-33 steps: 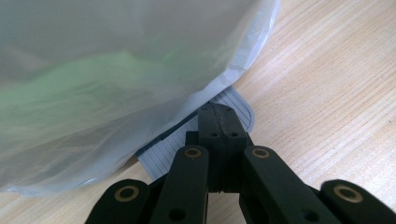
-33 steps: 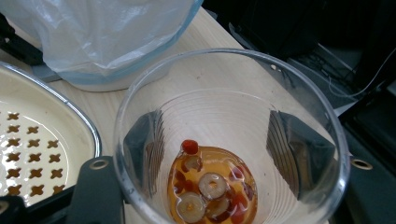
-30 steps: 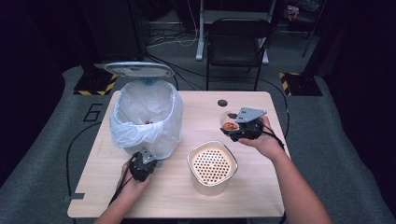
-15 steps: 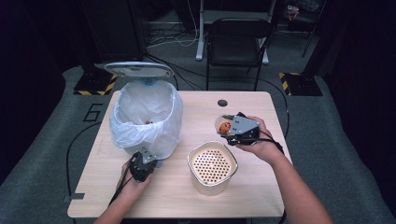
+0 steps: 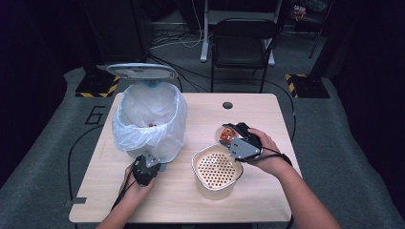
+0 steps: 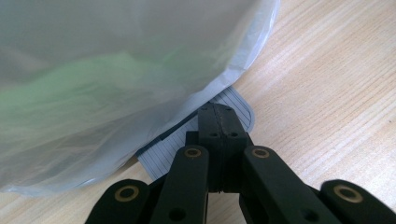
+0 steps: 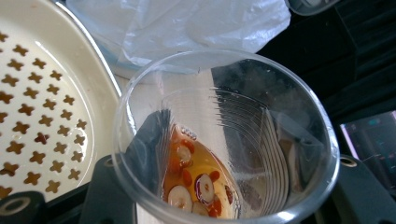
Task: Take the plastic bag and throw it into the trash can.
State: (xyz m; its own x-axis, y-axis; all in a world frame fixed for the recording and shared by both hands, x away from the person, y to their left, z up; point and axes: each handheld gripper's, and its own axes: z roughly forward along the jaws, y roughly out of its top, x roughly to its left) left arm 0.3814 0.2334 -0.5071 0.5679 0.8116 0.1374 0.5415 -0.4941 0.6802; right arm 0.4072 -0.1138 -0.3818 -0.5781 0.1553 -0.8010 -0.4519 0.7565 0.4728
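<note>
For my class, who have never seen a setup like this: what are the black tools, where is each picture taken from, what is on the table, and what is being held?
A person holds a black two-jaw claw in each hand. One camera looks down from above; another rides on each claw, looking along its jaws. On the table stand a bin lined with a plastic bag and a cream strainer. The left claw is shut and rests on the bin's grey pedal. The right claw grips a clear cup of amber liquid with fruit pieces; its jaws have just been closing on it, beside the strainer.
</note>
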